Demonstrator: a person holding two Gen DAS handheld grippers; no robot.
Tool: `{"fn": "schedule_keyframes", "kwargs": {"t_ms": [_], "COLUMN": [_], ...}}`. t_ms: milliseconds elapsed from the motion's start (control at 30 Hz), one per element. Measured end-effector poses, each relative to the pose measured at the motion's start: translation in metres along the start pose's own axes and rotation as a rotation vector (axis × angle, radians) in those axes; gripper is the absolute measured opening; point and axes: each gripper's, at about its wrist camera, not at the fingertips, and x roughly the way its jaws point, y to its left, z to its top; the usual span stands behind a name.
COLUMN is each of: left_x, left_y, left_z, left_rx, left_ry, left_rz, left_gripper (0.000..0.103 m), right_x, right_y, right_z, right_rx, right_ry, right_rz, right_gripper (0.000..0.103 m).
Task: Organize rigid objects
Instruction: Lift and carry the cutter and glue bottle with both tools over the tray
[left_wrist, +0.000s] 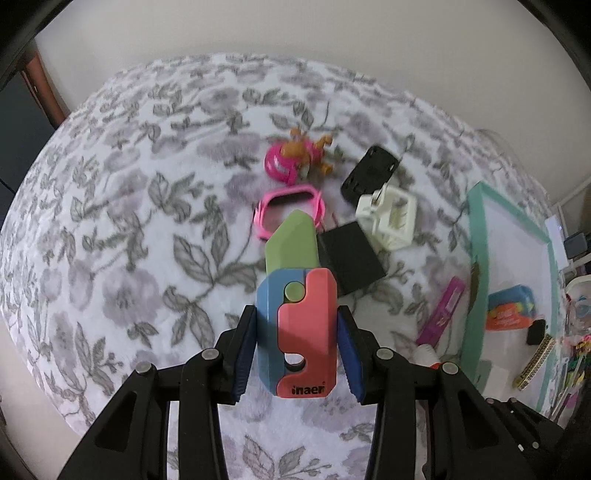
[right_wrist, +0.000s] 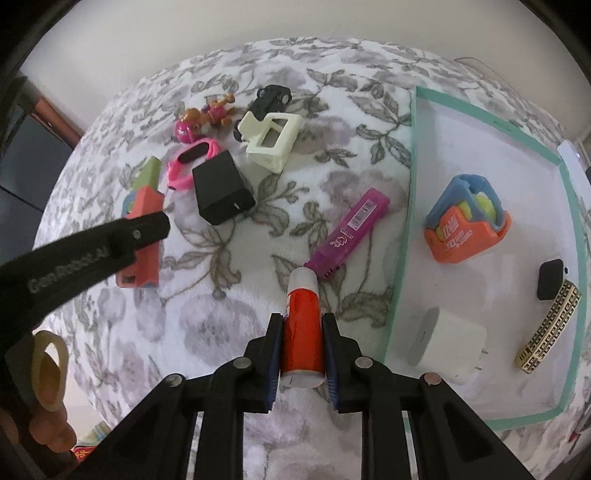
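Observation:
My left gripper (left_wrist: 297, 317) is shut on a toy knife (left_wrist: 306, 332) with a green blade and a blue and red handle, held over the floral bedspread (left_wrist: 129, 221). In the right wrist view the same toy knife (right_wrist: 146, 203) shows at the left, under the black left gripper (right_wrist: 147, 229). My right gripper (right_wrist: 302, 319) is shut on a red and white tube (right_wrist: 303, 291), whose white cap points away from me. A white tray with a teal rim (right_wrist: 409, 184) lies on the right.
On the bedspread lie a purple box (right_wrist: 347, 232), a black box (right_wrist: 221, 188), a cream frame (right_wrist: 271, 142), a pink band (right_wrist: 188, 166), a toy figure (right_wrist: 207, 114) and a black car (right_wrist: 271, 98). The tray holds an orange and blue toy (right_wrist: 467, 225), a white charger (right_wrist: 447, 343) and a black watch (right_wrist: 552, 284).

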Motion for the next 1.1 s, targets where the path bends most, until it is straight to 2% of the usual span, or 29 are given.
{"fn": "schedule_keyframes", "kwargs": {"t_ms": [200, 333, 533, 700, 867, 1100], "left_x": [-0.02, -0.019, -0.057, -0.075, -0.062, -0.04], "left_y": [-0.005, -0.012, -0.017, -0.029, -0.056, -0.094], "left_z": [0.0, 0.007, 0.012, 0.012, 0.007, -0.002], "left_rx": [-0.01, -0.012, -0.002, 0.03, 0.091, 0.167], "left_ry": [-0.033, -0.061, -0.192, -0.25, -0.212, -0.159], "left_rz": [-0.003, -0.018, -0.067, -0.106, -0.136, -0.182], "left_gripper": [0.044, 0.044, 0.044, 0.044, 0.044, 0.044], "right_x": [-0.01, -0.022, -0.061, -0.071, -0.051, -0.051], "right_y": [-0.005, -0.004, -0.014, -0.033, -0.059, -0.097], "right_z": [-0.001, 0.0, 0.005, 0.009, 0.007, -0.001], "right_rx": [0.023, 0.033, 0.072, 0.116, 0.183, 0.28], "right_ry": [-0.025, -0.058, -0.186, -0.215, -0.157, -0.161], "right_rz": [0.021, 0.036, 0.081, 0.095, 0.082, 0.099], "right_gripper": [0.022, 0.022, 0.022, 0.022, 0.022, 0.022]}}
